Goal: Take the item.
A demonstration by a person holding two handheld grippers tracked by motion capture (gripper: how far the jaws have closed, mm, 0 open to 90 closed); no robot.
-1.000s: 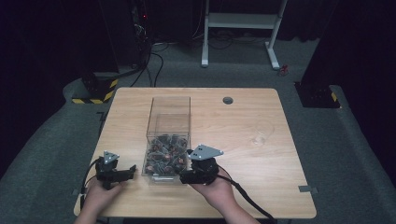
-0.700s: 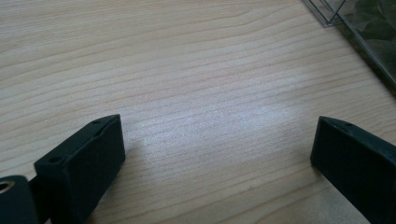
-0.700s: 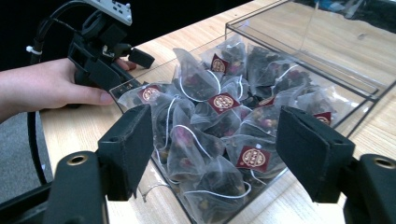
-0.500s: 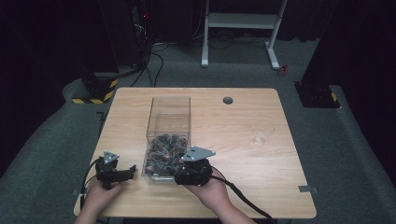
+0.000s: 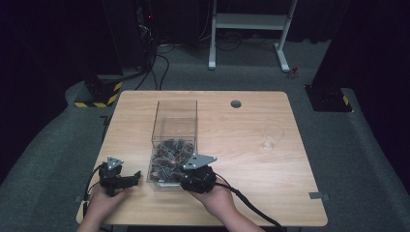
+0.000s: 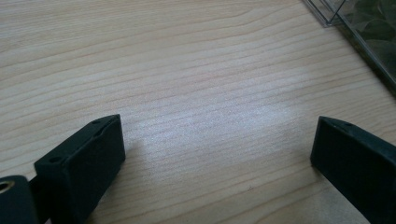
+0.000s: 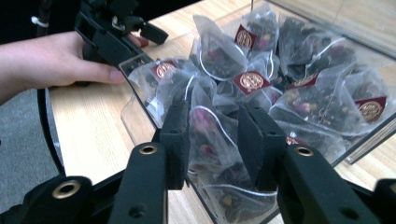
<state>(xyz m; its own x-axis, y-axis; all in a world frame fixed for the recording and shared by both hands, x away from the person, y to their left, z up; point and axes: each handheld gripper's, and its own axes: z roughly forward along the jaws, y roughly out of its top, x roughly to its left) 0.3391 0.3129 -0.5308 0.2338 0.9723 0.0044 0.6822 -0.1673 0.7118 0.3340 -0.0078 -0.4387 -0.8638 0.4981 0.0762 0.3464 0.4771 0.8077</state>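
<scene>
Evidently light and crushable, the mesh tea sachets (image 7: 219, 60) fill the near end of the clear box (image 5: 175, 121) by the tabletop's (image 5: 251, 145) front edge. The right gripper (image 7: 212, 135) has its jaws pressed against one sachet (image 7: 205, 140); gripping its pinched top seam looks safest. The left gripper (image 6: 217, 144) rests with jaws apart on bare wood.

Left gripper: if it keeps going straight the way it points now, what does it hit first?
Probably the clear box. The left gripper, open over bare table, points toward the box wall ahead, though depth is hard to judge.
</scene>
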